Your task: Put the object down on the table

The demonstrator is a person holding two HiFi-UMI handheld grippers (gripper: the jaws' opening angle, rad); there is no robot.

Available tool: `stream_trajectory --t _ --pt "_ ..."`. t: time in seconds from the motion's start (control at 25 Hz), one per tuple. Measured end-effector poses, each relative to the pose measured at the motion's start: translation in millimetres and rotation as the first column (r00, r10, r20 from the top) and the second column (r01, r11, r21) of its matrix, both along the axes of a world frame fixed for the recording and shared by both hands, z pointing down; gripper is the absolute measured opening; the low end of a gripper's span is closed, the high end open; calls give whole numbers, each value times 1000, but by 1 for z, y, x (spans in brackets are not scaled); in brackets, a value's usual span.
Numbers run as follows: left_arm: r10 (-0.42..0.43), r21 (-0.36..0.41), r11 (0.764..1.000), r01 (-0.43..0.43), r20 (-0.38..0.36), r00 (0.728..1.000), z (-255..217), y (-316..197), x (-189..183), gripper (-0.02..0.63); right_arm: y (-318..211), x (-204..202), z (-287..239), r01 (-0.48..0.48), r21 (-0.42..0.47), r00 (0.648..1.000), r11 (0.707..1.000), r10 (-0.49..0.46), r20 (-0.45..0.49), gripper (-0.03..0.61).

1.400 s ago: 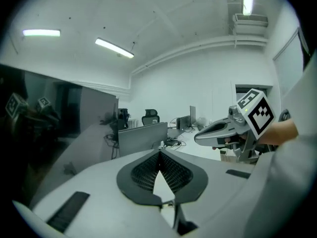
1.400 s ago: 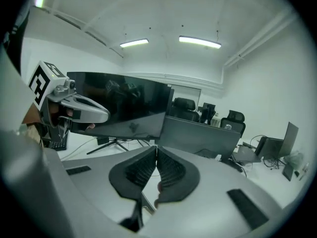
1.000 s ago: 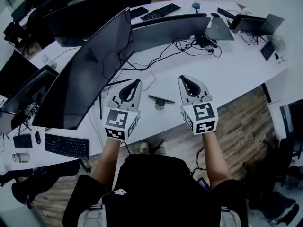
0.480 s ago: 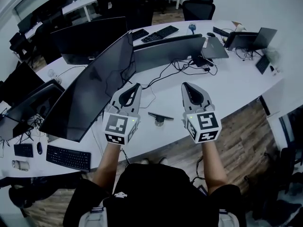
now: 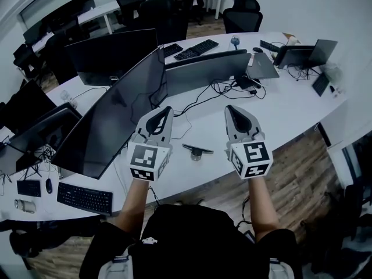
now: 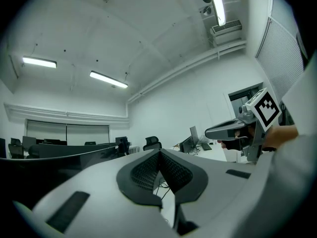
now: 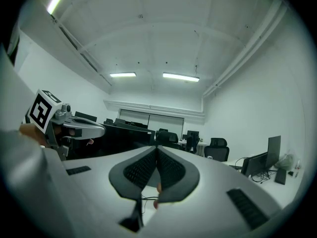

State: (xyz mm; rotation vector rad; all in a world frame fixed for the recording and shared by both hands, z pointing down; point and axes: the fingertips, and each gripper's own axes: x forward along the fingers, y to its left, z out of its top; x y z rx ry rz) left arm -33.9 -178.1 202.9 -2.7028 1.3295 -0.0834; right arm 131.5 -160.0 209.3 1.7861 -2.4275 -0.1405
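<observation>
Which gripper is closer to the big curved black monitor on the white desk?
Left. The left gripper hangs beside the right edge of the big curved black monitor; the right gripper is farther right, beyond the left one.

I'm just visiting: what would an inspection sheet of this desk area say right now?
Surface: white desk, curved.
Job's things: small dark object lies on the desk between the grippers, held by neither.
Clutter: monitors, keyboard, laptop.
Grippers: left hand-held gripper and right hand-held gripper shut, empty, held over the desk.
Cables: black cables snake across the desk.
Surroundings: office chairs, wooden floor.
</observation>
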Motion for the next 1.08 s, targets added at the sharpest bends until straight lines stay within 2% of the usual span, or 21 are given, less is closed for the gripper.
stream_trajectory --t 0.44,1.08 --pt "-15 -4 1000 15 -19 1000 -1 2 -4 14 4 -2 6 0 -13 1000 1000 0 -7 25" --pt "10 -1 1000 -10 0 1000 0 11 9 14 12 4 7 0 -19 1000 1000 0 -15 25"
